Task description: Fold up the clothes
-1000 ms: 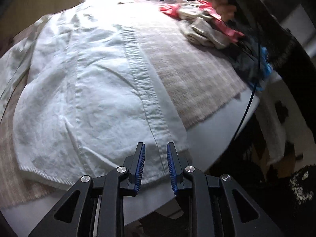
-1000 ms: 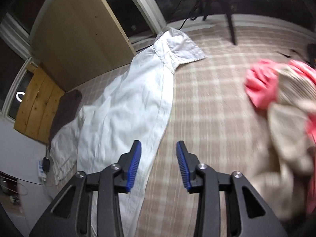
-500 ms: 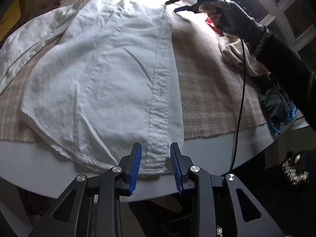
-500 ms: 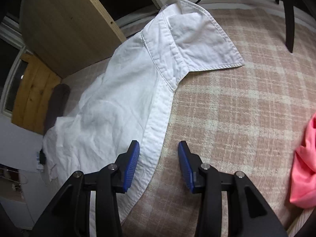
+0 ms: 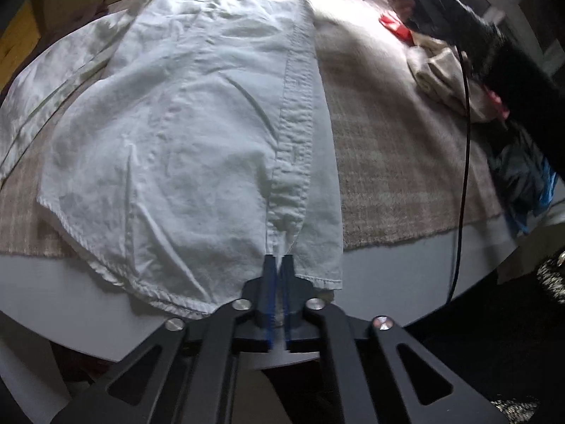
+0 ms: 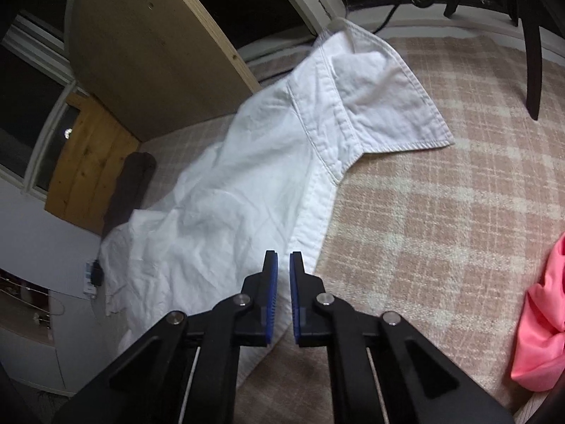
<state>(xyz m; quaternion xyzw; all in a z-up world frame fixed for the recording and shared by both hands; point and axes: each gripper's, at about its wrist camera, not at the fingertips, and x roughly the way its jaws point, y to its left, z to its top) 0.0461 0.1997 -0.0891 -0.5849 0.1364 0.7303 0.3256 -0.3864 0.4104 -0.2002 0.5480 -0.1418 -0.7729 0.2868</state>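
Both tongs have just been closing since the earlier pictures, and the right one has come in closer to the shirt. Seen from the left wrist, the left tongs [image 5: 279, 259] are pinching the bottom hem of the white cotton button-up shirt [image 5: 197, 134], right at the end of the button strip [image 5: 296, 113]. The shirt is lying flat on the pink checked woven cloth [image 5: 388, 162], and its long way is running straight off from these tongs toward the collar. Seen from the right wrist, the right tongs [image 6: 283, 261] are almost pressed together at the same front edge, up near the wide white collar [image 6: 374, 106]; it looks like they are nipping that edge, but the cloth between the pads is hard to see. A bright pink bunched cloth [image 6: 540, 328] is lying well off to the side. So each hand is nearest its own end of one long edge.
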